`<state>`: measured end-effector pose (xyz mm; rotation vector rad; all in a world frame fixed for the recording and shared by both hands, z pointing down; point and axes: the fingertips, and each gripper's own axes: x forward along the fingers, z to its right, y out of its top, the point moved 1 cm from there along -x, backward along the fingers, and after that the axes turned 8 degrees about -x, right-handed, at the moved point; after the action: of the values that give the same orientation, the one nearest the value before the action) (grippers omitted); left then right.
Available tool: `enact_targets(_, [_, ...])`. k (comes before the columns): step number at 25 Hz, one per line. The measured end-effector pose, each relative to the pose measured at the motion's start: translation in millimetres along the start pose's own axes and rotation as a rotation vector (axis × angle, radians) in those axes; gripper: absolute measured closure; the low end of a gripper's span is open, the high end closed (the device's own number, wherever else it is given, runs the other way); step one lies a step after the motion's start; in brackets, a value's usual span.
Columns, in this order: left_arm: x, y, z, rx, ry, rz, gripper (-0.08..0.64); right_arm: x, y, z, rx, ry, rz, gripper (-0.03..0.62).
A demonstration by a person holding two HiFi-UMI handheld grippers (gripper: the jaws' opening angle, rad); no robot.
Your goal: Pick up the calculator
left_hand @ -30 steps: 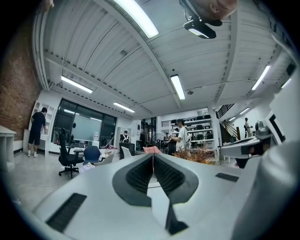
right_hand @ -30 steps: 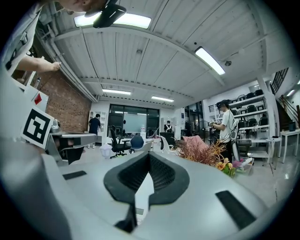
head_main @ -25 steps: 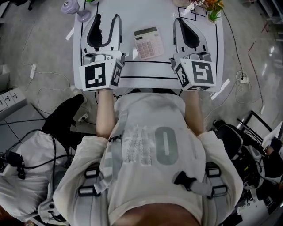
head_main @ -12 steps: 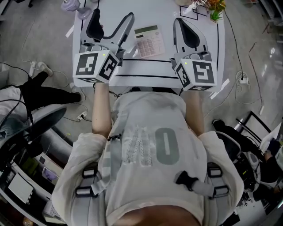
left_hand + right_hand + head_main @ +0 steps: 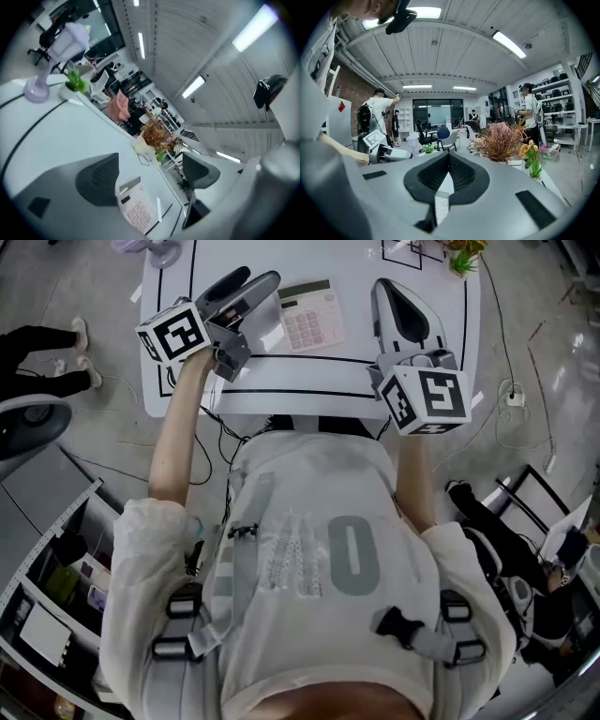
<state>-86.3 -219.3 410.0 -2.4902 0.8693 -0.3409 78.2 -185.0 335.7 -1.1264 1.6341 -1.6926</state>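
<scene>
A white and pink calculator [image 5: 309, 317] lies flat on the white table [image 5: 309, 381], between my two grippers. My left gripper [image 5: 249, 285] is rolled onto its side just left of the calculator, low over the table, jaws wide open and empty. In the left gripper view the calculator [image 5: 136, 208] shows in the gap between the left gripper's [image 5: 150, 176] dark pads [image 5: 101, 180], untouched. My right gripper [image 5: 384, 287] hovers right of the calculator with its jaws closed together and nothing held. In the right gripper view, the right gripper's [image 5: 449, 157] pads [image 5: 426, 180] meet at their tips.
Black lines mark boxes on the table. A purple desk fan [image 5: 159, 251] stands at the far left corner, and potted plants [image 5: 459, 259] at the far right. The table's near edge runs just in front of the person's chest. Chairs, cables and people fill the room around.
The left gripper's jaws have spread wide. It has rolled onto its side, sunk toward the table and swung in next to the calculator. The right gripper has dipped a little.
</scene>
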Motion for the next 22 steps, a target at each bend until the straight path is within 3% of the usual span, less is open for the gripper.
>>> enact_targets(4, [10, -28, -26, -0.075, 0.001, -0.140, 0.150, 2, -12, -3, 0.010, 0.031, -0.033, 0.588])
enact_targets(14, [28, -56, -53, -0.254, 0.029, -0.306, 0.150, 5, -27, 6, 0.034, 0.048, -0.072, 0.588])
enact_targets(19, [35, -68, -49, -0.281, -0.025, -0.391, 0.150, 9, -28, 5, 0.029, 0.060, -0.078, 0.588])
enact_targets(22, [37, -71, -54, -0.294, -0.005, -0.427, 0.150, 10, -27, 6, 0.030, 0.060, -0.081, 0.588])
